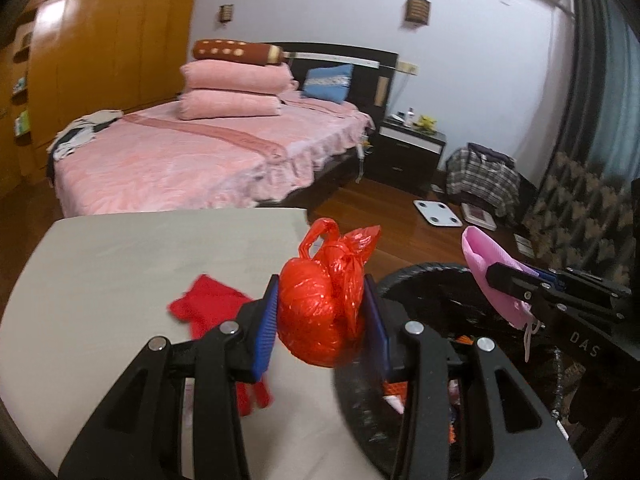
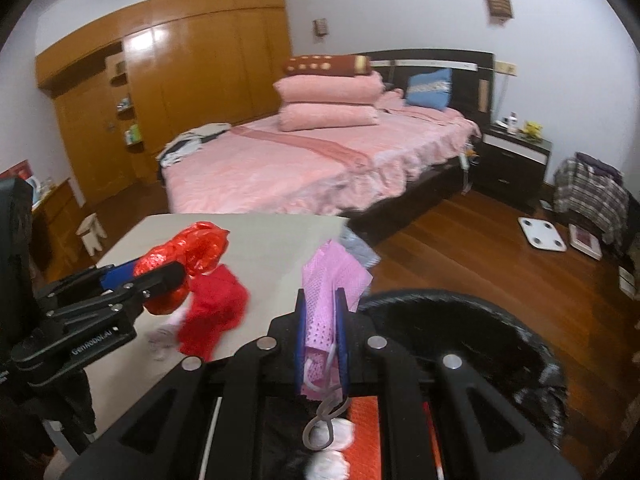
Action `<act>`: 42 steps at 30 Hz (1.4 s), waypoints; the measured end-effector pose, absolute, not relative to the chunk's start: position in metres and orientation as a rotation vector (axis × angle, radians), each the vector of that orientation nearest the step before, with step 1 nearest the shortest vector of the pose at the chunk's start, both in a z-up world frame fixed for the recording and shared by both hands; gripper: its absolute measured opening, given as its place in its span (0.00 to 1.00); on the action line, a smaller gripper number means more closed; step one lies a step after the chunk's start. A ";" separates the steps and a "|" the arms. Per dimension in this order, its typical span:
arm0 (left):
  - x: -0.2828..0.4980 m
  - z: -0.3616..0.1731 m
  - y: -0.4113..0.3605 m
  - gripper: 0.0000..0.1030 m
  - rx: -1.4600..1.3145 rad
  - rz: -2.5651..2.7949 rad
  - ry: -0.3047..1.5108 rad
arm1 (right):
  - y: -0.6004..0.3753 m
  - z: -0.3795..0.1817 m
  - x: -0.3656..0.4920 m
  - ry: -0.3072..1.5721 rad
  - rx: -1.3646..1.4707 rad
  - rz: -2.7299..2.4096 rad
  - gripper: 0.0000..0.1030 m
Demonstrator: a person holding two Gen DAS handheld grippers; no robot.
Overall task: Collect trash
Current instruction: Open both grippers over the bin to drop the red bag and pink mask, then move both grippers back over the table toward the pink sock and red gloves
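Far left on the pale grey tabletop point(image 1: 120, 264): a crumpled red cloth-like scrap point(image 1: 204, 304) lies loose, not yet picked up; in the right wrist view there's also a small whitish wad point(image 2: 160, 340) beside it, too blurred to identify

Left gripper point(image 1: 322, 316): jaws part-closed, blue ribbed pads point(image 1: 266, 328) pressing both sides of a knotted, crinkly red plastic bag bundle point(image 1: 320, 300), handles sticking up. It hangs lifted off the table near the table's right edge, close to the bin rim but looks not quite over the opening

Right of that: round bin lined with a black plastic bag point(image 1: 424, 276), beside the table, already has orange and white rubbish inside

Right gripper point(image 2: 320, 320): jaws nearly shut, clamped on a pink perforated foam-net sleeve point(image 2: 324, 292) with a white elastic loop dangling below. In its own view the sleeve hangs above the bin's near side, over stuff already in there

Step in hand, my read: drop both pieces in the bin. To do it well:
- carry the red bag further right until fully above the opening, then open wide, the crinkly film may cling to a pad
- pink sleeve is light and the loop may snag on a finger, so lower it into the liner before releasing
- keep the two grippers apart over the bin
- red scrap and wad go next
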State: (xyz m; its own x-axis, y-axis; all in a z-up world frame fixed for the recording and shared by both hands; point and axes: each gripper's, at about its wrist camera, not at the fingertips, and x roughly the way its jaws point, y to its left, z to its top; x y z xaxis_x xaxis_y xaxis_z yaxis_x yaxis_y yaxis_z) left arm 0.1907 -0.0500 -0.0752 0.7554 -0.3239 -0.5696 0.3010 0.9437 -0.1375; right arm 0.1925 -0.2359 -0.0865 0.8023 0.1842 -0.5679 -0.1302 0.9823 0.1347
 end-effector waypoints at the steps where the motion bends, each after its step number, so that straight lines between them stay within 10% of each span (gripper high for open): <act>1: 0.191 -0.077 -0.055 0.37 -0.035 -0.350 0.630 | -0.244 -0.089 0.191 0.622 0.098 0.150 0.12; 24: 0.189 -0.125 -0.162 0.42 0.031 -0.573 0.708 | -0.340 -0.132 0.170 0.698 0.143 -0.043 0.13; 36: 0.195 -0.122 -0.133 0.77 0.027 -0.494 0.707 | -0.342 -0.135 0.166 0.674 0.124 -0.076 0.78; 42: 0.190 -0.109 -0.098 0.86 0.037 -0.400 0.675 | -0.327 -0.127 0.169 0.639 0.112 -0.069 0.94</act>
State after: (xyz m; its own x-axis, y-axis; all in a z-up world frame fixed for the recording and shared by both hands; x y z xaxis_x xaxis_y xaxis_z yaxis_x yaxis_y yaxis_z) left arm 0.1904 -0.0980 -0.1089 0.7074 -0.3486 -0.6149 0.3721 0.9233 -0.0954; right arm 0.1687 -0.3272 -0.1270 0.8008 -0.0299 -0.5981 0.0988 0.9917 0.0827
